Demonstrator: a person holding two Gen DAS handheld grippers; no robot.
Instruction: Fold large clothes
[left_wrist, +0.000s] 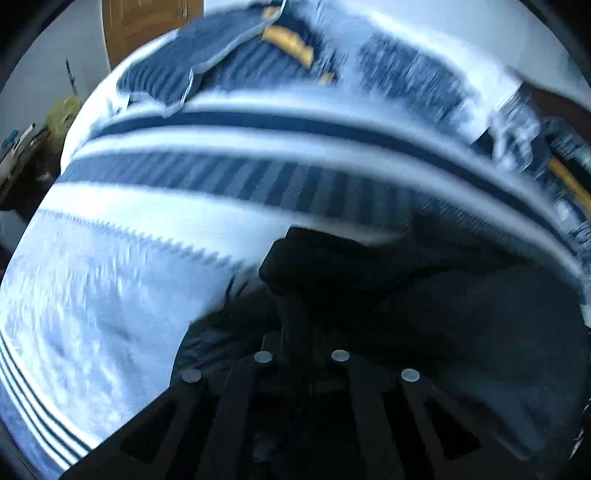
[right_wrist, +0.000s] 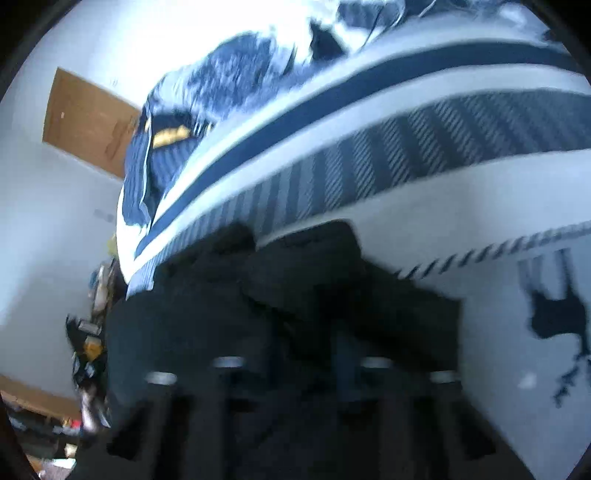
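Left gripper (left_wrist: 295, 273) was pinching dark cloth (left_wrist: 424, 306) bunched over its fingers; right gripper (right_wrist: 295, 266) clamped the same dark cloth (right_wrist: 192, 325), jaw gap hidden in both views. Garment hung in front of the striped bedspread (left_wrist: 229, 184), lifted rather than laid flat. Judging by that, folding was early, no finished fold visible. Blue clothes pile (left_wrist: 207, 70) waited behind. No containers seen.

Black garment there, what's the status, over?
Left gripper and right gripper each buried in black garment, jaws hidden. Frames blurred. Striped bedcover underneath, blue clothes piled beyond.
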